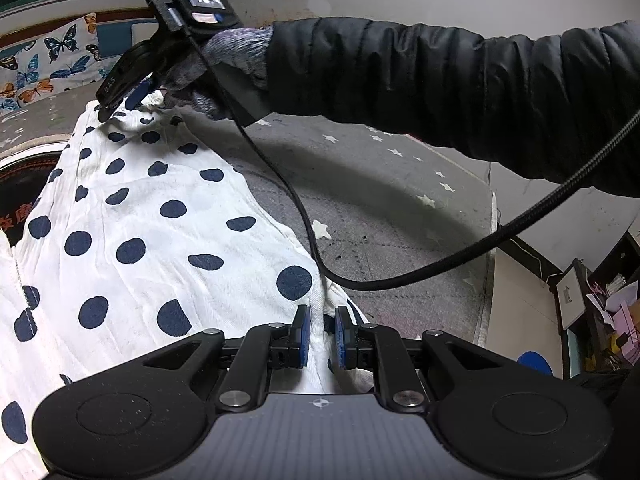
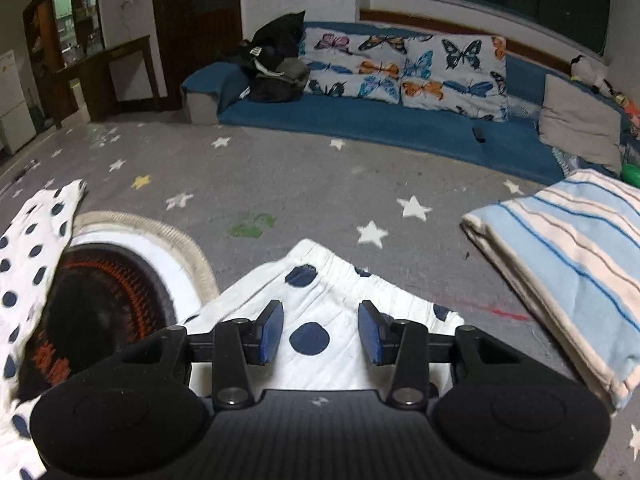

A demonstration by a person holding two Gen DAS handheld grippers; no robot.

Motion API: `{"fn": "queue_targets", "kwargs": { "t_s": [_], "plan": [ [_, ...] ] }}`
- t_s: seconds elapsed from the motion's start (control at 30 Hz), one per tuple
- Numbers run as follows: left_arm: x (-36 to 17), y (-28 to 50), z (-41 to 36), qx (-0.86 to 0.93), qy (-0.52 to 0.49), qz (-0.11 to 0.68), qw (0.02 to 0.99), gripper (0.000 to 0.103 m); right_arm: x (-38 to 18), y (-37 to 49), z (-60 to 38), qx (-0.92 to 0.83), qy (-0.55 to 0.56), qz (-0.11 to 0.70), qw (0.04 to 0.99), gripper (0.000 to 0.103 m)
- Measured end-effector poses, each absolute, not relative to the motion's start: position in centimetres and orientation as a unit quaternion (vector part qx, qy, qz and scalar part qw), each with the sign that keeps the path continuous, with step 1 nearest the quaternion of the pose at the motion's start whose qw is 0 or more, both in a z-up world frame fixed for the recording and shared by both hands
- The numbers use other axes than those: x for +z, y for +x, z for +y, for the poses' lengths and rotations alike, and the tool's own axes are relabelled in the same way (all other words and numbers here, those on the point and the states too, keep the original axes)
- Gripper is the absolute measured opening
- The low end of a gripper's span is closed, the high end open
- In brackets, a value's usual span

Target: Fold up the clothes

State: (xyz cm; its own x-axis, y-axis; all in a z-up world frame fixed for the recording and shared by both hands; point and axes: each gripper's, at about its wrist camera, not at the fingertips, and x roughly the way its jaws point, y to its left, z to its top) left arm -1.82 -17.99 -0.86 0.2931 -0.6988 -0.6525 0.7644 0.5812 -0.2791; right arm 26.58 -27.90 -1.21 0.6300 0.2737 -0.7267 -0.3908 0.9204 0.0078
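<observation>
Now we pinch a fold of the dotted cloth (image 1: 132, 216) in our left gripper (image 1: 322, 338), its pads pressed together on the fabric. Our right gripper (image 2: 318, 330) hangs spread over the cloth's far hem, nothing gripped. The cloth lies across the starred rug (image 2: 304, 176), with a folded striped towel (image 2: 568, 264) toward the rug's right edge.

Left gripper (image 1: 322, 334) clamped shut; right gripper (image 2: 320, 334) jaws apart.
</observation>
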Motion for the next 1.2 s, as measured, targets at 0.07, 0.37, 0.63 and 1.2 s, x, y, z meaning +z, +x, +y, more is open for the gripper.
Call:
{"fn": "queue_targets", "kwargs": {
  "t_s": [0.07,0.37,0.63,1.2],
  "plan": [
    [-0.8,-1.9,-18.1,-0.455,0.046,0.382,0.803,0.015,-1.1,27.0,-27.9,0.176,-0.070,0.390,0.901,0.042],
    [-0.8,-2.3,-18.6,-0.435,0.053,0.376,0.817,0.020,1.5,25.0,-28.9,0.171,-0.082,0.378,0.906,0.043],
    [0.9,-3.8,-18.3,-0.408,0.052,0.362,0.836,0.046,2.4,22.6,-31.3,0.150,-0.090,0.385,0.906,0.046],
    [0.7,-7.9,-21.0,-0.379,0.109,0.362,0.845,0.049,3.0,17.8,-35.3,0.127,-0.069,0.382,0.913,0.047]
  ]
}}
